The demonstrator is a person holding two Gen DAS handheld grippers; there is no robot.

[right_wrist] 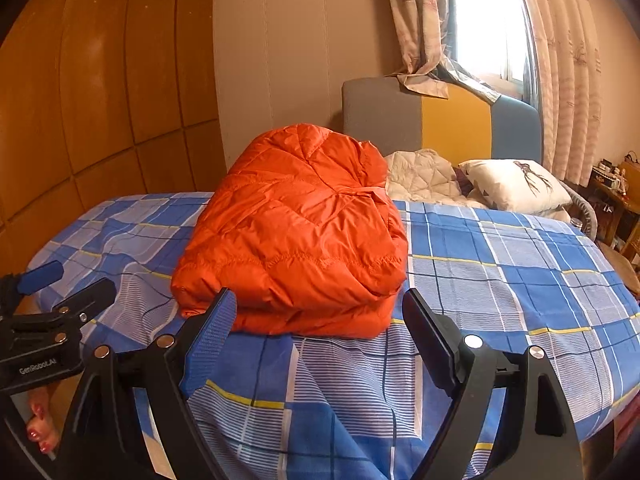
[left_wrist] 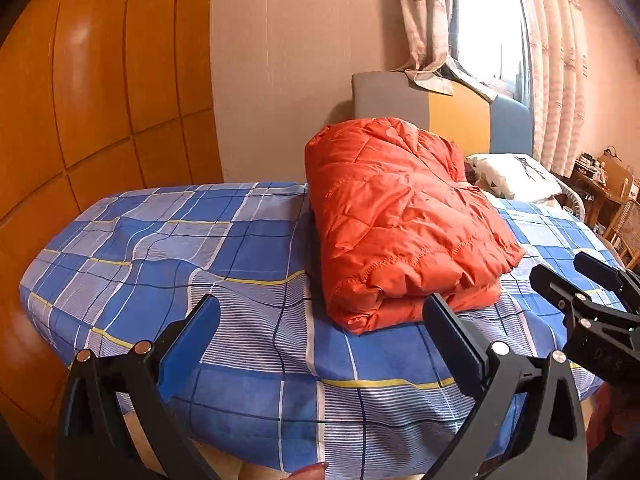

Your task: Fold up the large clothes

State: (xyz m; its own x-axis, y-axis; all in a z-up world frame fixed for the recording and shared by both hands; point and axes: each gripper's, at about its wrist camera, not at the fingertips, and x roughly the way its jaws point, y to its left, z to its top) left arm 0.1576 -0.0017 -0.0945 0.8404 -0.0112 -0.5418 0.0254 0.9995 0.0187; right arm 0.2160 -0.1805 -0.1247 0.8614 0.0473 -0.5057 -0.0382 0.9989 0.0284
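Observation:
An orange quilted puffer jacket (left_wrist: 404,224) lies folded into a thick bundle on the blue plaid bedsheet (left_wrist: 240,264). My left gripper (left_wrist: 324,312) hangs open just short of the bundle's near edge, nothing between its fingers. In the right wrist view the same jacket (right_wrist: 296,240) sits straight ahead, and my right gripper (right_wrist: 320,304) stands open, its fingers apart from the bundle's front edge. The right gripper shows at the right edge of the left wrist view (left_wrist: 576,276), and the left gripper at the left edge of the right wrist view (right_wrist: 64,284).
A grey, yellow and blue headboard (right_wrist: 424,120) stands behind the jacket. A white pillow (right_wrist: 516,188) and a cream quilt (right_wrist: 420,176) lie at the bed's head. Wooden wardrobe panels (left_wrist: 92,100) fill the left. Curtains (right_wrist: 568,92) and wooden furniture (right_wrist: 620,200) are at the right.

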